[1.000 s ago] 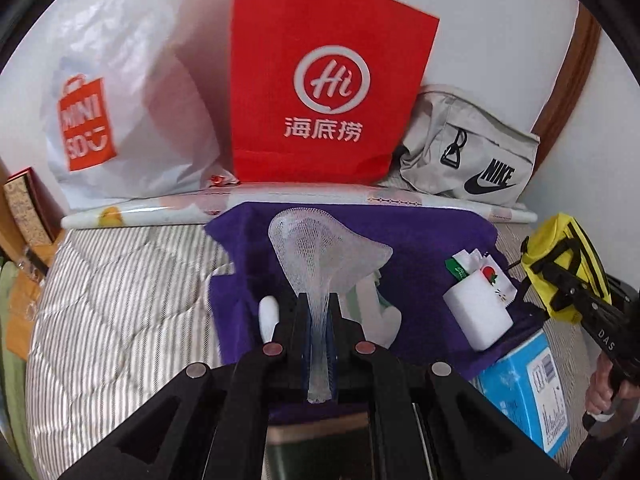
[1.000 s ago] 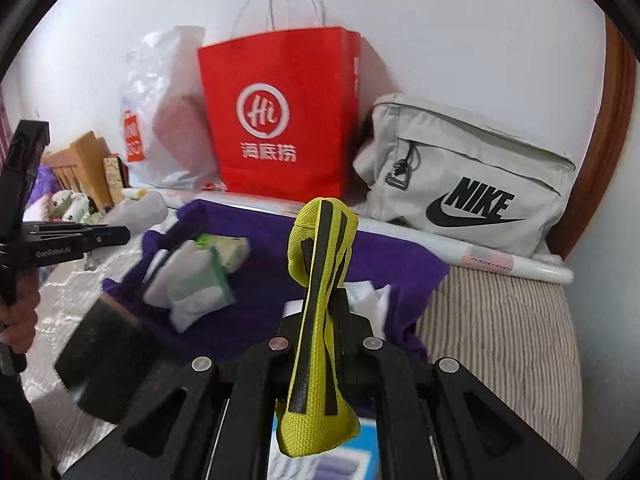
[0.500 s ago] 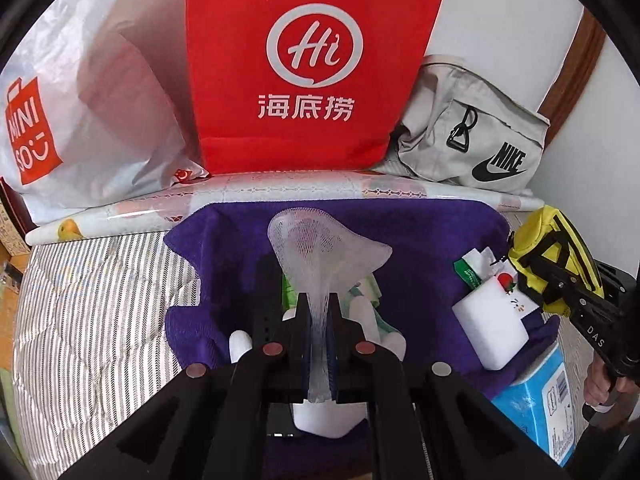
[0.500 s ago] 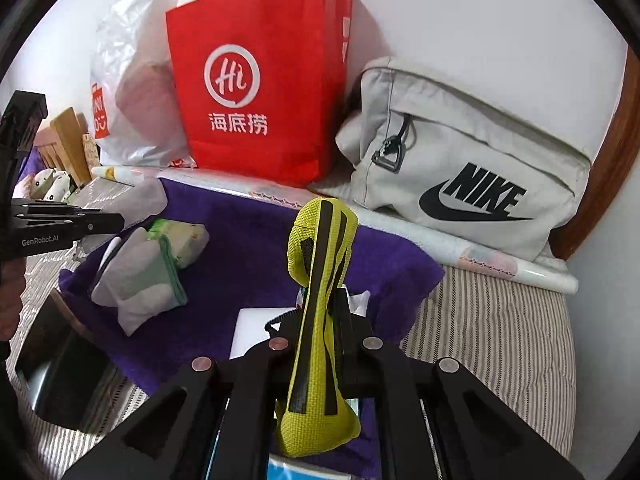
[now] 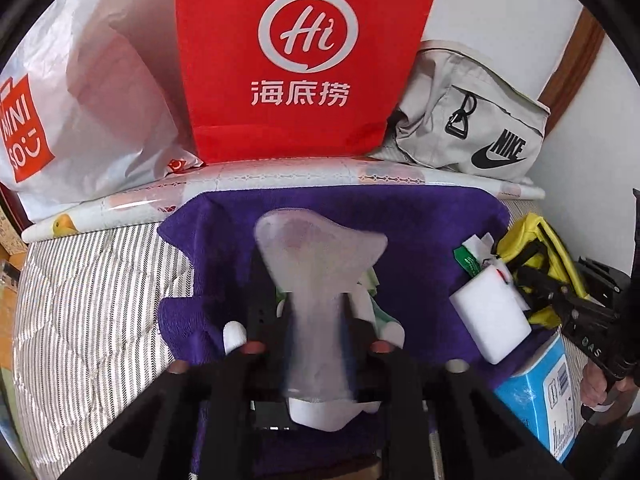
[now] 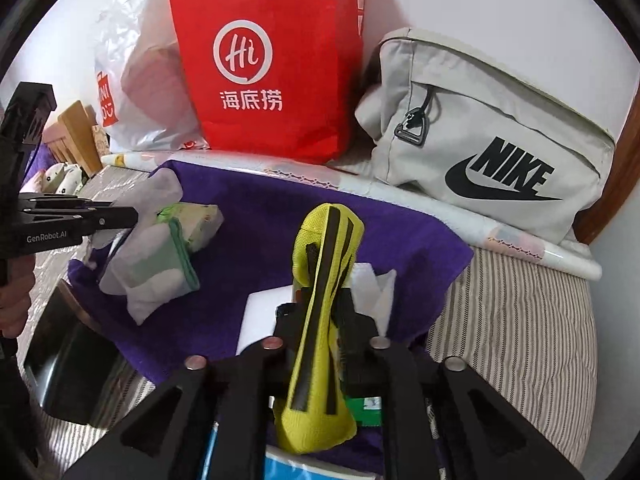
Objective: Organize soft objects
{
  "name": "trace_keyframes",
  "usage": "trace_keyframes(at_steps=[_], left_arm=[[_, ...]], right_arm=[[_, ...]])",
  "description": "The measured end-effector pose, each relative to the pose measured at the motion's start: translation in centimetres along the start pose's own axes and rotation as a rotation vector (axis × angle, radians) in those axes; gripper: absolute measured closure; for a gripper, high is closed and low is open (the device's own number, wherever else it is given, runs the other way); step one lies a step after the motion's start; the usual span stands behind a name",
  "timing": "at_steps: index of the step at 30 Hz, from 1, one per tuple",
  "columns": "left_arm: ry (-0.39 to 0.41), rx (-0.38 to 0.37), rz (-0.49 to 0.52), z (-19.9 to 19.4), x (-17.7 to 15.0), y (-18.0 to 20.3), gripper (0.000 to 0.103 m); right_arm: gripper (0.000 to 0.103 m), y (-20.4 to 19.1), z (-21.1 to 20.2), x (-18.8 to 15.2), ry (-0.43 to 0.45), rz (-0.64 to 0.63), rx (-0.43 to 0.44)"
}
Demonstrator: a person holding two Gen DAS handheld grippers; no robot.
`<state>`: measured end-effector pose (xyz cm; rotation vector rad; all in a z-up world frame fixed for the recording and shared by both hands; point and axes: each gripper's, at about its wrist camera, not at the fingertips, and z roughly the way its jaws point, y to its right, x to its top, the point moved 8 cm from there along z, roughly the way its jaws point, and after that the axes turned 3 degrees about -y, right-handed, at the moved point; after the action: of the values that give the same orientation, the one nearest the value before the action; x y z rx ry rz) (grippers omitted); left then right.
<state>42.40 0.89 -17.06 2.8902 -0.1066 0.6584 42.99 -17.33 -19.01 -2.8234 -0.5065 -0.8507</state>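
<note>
A white mesh sleeve [image 5: 320,248] stands between the fingers of my left gripper [image 5: 316,320], whose jaws are opening; the mesh is blurred and the pads no longer pinch it. Below lies a purple towel [image 5: 420,232] with white and green packets [image 6: 152,276] and a white foam block [image 5: 488,312] on it. My right gripper [image 6: 320,300] is opening too, and a yellow pouch with black stripes [image 6: 328,232] still stands upright between its parted fingers, over the towel's near right part.
Against the wall stand a red paper bag [image 5: 296,60], a white plastic bag [image 5: 80,100] and a grey Nike bag [image 6: 500,152], with a paper roll [image 5: 280,180] in front. The towel lies on a striped quilt [image 6: 520,320]. A blue box [image 5: 536,392] sits at the towel's right corner.
Both grippers moved forward and down over the purple towel. Both pairs of jaws, pinched shut before, have spread apart, and the mesh sleeve now looks blurred.
</note>
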Motion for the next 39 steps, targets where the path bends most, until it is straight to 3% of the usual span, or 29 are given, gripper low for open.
trace_keyframes(at_steps=[2, 3, 9, 20, 25, 33, 39], left_arm=[[0.019, -0.001, 0.004, -0.6, 0.0, 0.2, 0.058], [0.028, -0.001, 0.008, -1.0, 0.0, 0.3, 0.055], [0.048, 0.014, 0.02, -3.0, -0.6, 0.4, 0.05], [0.087, 0.015, 0.012, -7.6, -2.8, 0.1, 0.049], [0.104, 0.004, 0.016, -9.6, -4.3, 0.8, 0.049], [0.144, -0.007, 0.035, -13.2, -6.9, 2.5, 0.049], [0.177, -0.037, 0.012, -15.6, -8.7, 3.4, 0.049]], right_arm=[[0.047, -0.1, -0.2, 0.0, 0.003, 0.004, 0.011], [0.044, -0.2, -0.5, 0.1, 0.017, 0.008, 0.015], [0.044, -1.2, -1.8, -0.1, 0.033, 0.015, 0.06], [0.042, -2.9, -6.2, -0.8, 0.082, 0.017, 0.087], [0.04, -4.4, -7.8, -1.9, 0.082, 0.014, 0.146], [0.039, -5.2, -10.7, -4.7, 0.1, 0.028, 0.141], [0.039, -4.7, -14.7, -6.6, 0.163, 0.088, 0.124]])
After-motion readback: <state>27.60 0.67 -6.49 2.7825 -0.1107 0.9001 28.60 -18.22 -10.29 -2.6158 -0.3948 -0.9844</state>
